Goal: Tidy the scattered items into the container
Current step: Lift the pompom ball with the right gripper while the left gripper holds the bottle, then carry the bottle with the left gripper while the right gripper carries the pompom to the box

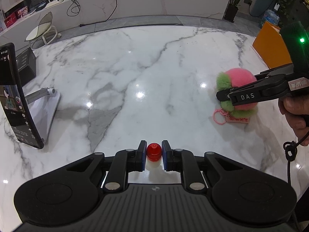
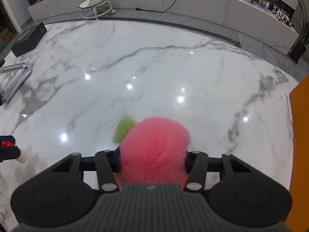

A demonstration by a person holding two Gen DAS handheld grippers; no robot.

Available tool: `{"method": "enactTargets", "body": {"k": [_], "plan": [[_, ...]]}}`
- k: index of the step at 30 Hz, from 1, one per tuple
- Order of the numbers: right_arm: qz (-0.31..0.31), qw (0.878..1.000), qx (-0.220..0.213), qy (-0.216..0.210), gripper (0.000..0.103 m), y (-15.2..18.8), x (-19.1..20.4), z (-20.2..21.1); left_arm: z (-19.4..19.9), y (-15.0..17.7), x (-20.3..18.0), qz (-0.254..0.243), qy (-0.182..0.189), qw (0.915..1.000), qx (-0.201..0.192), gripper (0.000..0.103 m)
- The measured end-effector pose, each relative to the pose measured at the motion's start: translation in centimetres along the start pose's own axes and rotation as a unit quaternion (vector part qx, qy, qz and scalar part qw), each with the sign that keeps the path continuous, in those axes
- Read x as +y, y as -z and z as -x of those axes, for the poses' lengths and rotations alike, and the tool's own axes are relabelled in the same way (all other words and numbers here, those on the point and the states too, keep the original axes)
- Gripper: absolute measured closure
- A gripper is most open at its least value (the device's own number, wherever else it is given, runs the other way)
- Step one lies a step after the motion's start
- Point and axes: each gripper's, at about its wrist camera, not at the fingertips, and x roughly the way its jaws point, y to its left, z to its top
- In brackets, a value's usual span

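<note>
A small white bottle with a red cap point(image 1: 154, 151) stands on the marble table point(image 1: 135, 67), and my left gripper point(image 1: 154, 154) is shut on it with a blue pad on each side. The same bottle point(image 2: 21, 158) shows at the far left of the right wrist view. A fluffy pink and green pompom point(image 2: 154, 150) with a pink cord and tag point(image 1: 237, 118) rests on the table at the right. My right gripper point(image 2: 152, 155) is shut on the pompom point(image 1: 239, 77), fur pressed against both pads. The orange container point(image 1: 270, 46) stands just behind it, at the right edge point(image 2: 301, 135).
A phone on a silver stand point(image 1: 15, 96) rises at the left edge, with a black box point(image 1: 27, 65) behind it. A person's hand point(image 1: 295, 114) holds the right gripper's handle. Beyond the table's far edge are a white stool point(image 1: 44, 29) and a low marble bench point(image 1: 154, 2).
</note>
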Motion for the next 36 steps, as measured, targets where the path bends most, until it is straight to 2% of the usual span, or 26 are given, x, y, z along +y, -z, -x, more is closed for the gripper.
{"method": "enactTargets", "body": {"k": [26, 36], "plan": [[-0.034, 0.997, -0.066, -0.013, 0.050, -1.9, -2.4, 5.4, 0.0, 0.2, -0.9, -0.003, 0.002, 1.0000, -0.004, 0.084], [-0.059, 0.993, -0.097, -0.019, 0.050, -2.1, -4.6, 8.3, 1.7, -0.7, -3.0, -0.027, -0.005, 0.9995, -0.016, 0.084]]}}
